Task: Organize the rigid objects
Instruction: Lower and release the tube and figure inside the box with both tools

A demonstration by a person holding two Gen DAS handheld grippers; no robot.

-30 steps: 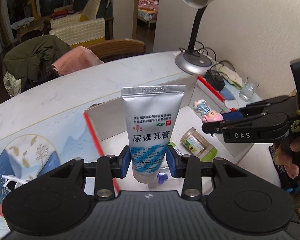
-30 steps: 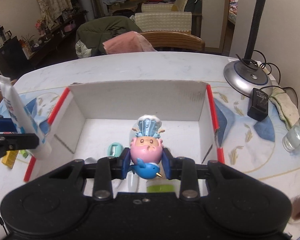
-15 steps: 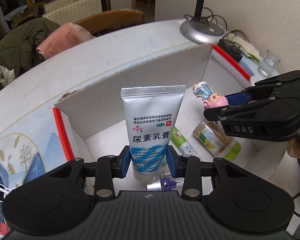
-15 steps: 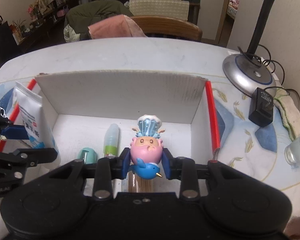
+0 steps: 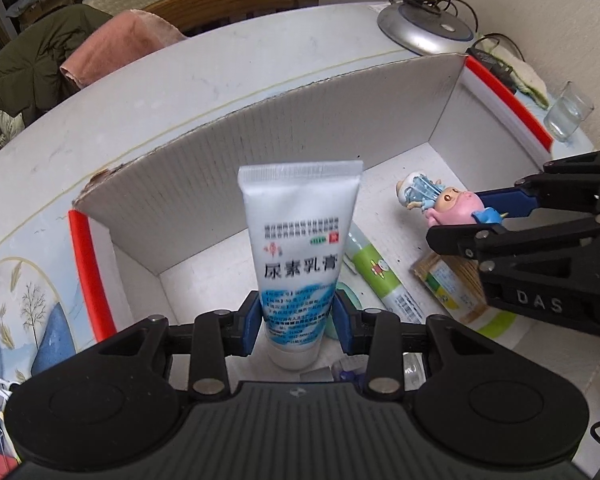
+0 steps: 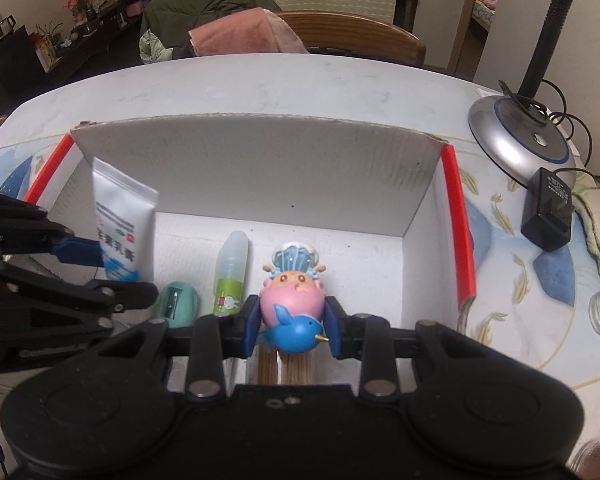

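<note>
My left gripper [image 5: 296, 320] is shut on a white cream tube [image 5: 298, 248] with blue print, held crimped end up over the left part of an open white cardboard box [image 5: 300, 136]. My right gripper [image 6: 292, 326] is shut on a pink and blue cartoon figurine [image 6: 294, 300], held over the box's middle. In the right wrist view the tube [image 6: 120, 228] and the left gripper [image 6: 100, 272] show at the left. In the left wrist view the figurine [image 5: 448, 206] and the right gripper [image 5: 496, 220] show at the right.
On the box floor lie a green glue stick [image 6: 230, 276], a teal pencil sharpener [image 6: 176, 304] and a jar with a green lid [image 5: 456, 292]. Red strips [image 6: 458, 220] edge the box sides. A lamp base [image 6: 520, 140], a black adapter [image 6: 546, 212] and a glass [image 5: 566, 112] stand right of the box.
Both grippers have come down and forward over the box with their loads still held. The left one moved further, from beside the box's left wall to above its inside.
</note>
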